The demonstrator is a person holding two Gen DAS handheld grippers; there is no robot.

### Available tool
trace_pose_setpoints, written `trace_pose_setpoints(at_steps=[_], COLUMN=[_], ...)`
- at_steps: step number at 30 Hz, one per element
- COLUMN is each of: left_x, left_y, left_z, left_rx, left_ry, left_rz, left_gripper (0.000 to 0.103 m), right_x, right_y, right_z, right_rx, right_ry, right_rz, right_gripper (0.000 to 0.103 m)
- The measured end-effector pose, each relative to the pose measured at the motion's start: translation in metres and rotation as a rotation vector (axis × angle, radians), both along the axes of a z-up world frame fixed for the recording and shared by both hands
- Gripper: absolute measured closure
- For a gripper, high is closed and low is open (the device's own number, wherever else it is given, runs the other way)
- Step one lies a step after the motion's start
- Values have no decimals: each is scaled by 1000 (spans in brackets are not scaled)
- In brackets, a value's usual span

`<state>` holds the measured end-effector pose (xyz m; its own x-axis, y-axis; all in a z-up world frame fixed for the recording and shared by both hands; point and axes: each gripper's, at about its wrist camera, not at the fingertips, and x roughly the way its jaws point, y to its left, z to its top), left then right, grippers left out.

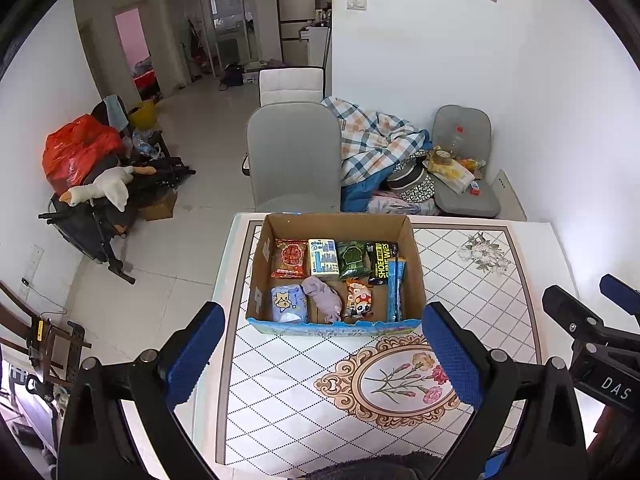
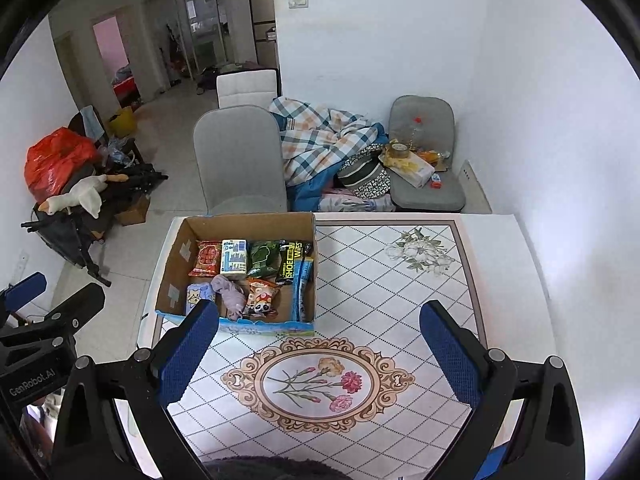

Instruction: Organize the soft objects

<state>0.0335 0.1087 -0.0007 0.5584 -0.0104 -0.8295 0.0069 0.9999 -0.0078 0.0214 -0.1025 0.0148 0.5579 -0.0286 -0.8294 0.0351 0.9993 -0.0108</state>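
Observation:
A cardboard box (image 1: 336, 222) stands at the table's far edge; it also shows in the right wrist view (image 2: 248, 222). It holds several soft packs: a red snack bag (image 1: 289, 258), a tissue pack (image 1: 323, 259), a green pack (image 1: 352, 259), black shoe wipes (image 1: 382, 262), a blue pack (image 1: 287, 303), a purple cloth (image 1: 323, 298), a panda bag (image 1: 359, 299) and a long blue packet (image 1: 395, 290). My left gripper (image 1: 324, 354) is open and empty, just short of the box. My right gripper (image 2: 318, 354) is open and empty above the floral medallion (image 2: 318, 384).
The table wears a diamond-pattern cloth (image 2: 400, 280). A grey chair (image 1: 294, 160) stands behind the box. A plaid blanket (image 1: 372, 140) and a second cluttered chair (image 1: 464, 160) sit at the back right. A stroller with a plush goose (image 1: 100, 190) is on the floor left.

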Motion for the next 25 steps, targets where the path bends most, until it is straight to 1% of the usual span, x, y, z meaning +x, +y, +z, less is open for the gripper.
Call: trace_pose_setpoints(at_steps=[11, 25], left_x=[-1, -3], left_y=[2, 6], left_z=[0, -5], left_rx=[7, -6], left_ry=[4, 10], left_rz=[18, 36], left_gripper=[2, 2], right_x=[-3, -5], right_y=[0, 1], right_z=[4, 7], right_rx=[1, -11], right_ry=[0, -4], right_rz=[7, 10], right_gripper=[1, 1])
